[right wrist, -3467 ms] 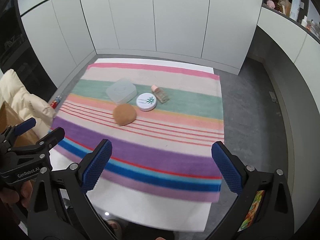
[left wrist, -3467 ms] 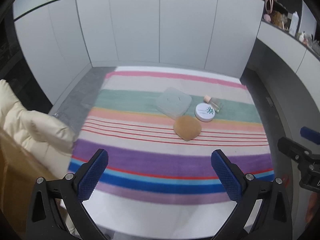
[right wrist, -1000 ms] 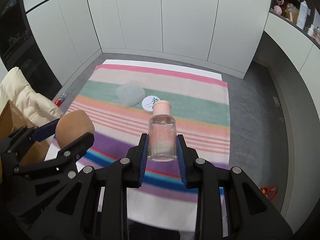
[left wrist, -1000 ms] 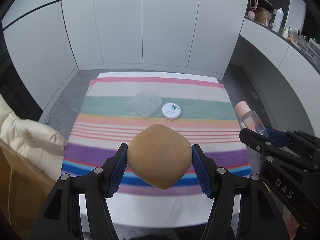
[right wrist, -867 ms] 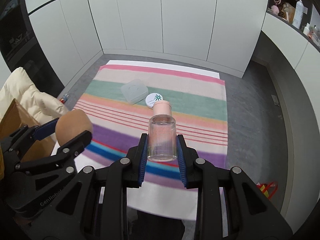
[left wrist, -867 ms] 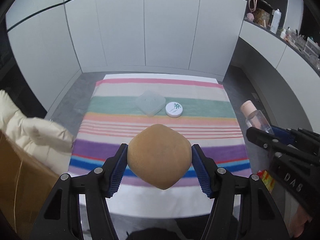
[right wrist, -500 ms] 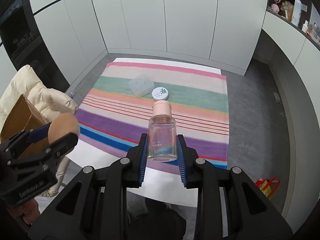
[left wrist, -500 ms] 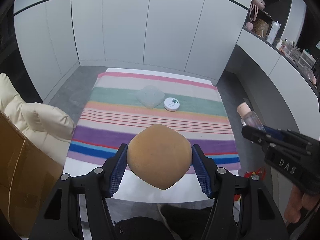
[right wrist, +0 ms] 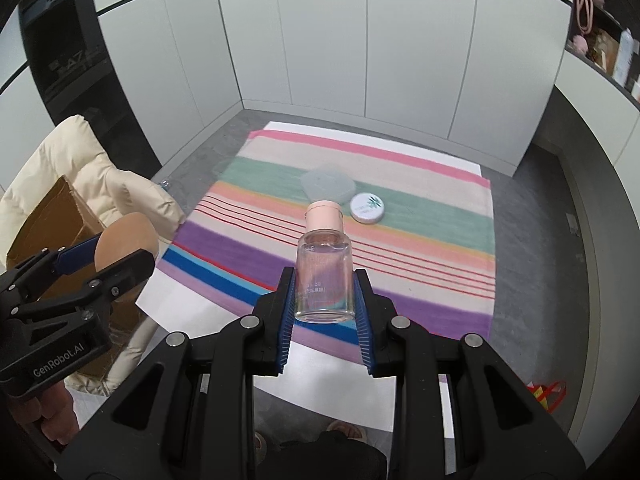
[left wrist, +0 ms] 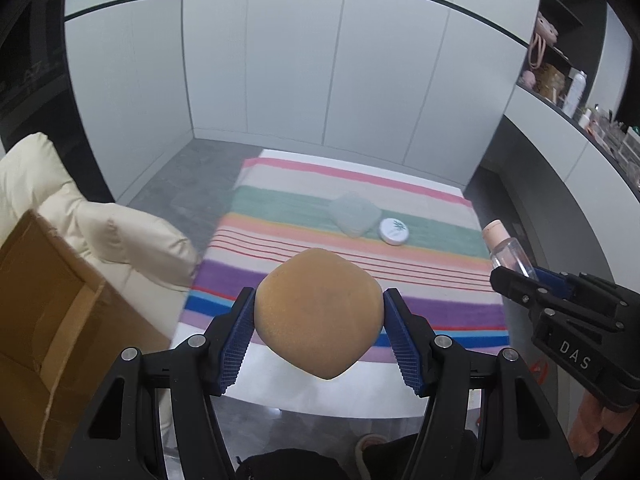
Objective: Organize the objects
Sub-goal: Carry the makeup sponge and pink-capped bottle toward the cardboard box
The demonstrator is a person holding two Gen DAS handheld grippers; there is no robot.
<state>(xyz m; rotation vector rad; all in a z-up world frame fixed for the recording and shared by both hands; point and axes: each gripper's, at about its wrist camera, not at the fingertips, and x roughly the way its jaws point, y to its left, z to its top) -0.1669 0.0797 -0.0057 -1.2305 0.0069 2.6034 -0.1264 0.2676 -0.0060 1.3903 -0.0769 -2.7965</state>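
My left gripper (left wrist: 319, 334) is shut on a tan rounded sponge (left wrist: 318, 312) and holds it in the air, well back from the striped table. The sponge also shows in the right wrist view (right wrist: 126, 240). My right gripper (right wrist: 324, 312) is shut on a clear bottle with a pink cap (right wrist: 324, 268), held upright above the table's near edge. The bottle shows in the left wrist view (left wrist: 506, 246). A pale translucent case (right wrist: 328, 182) and a round white compact (right wrist: 368, 208) lie on the green stripe of the striped cloth (right wrist: 420, 240).
A cardboard box (left wrist: 48, 312) and a cream padded jacket (left wrist: 100, 220) stand at the left, beside the table. A curved counter with shelves of small items (left wrist: 568, 84) runs along the right. White cabinet doors close off the back.
Both grippers took hold of the sponge and the bottle, lifted them and drew back and up from the table. The view has swung slightly left, showing more of the box.
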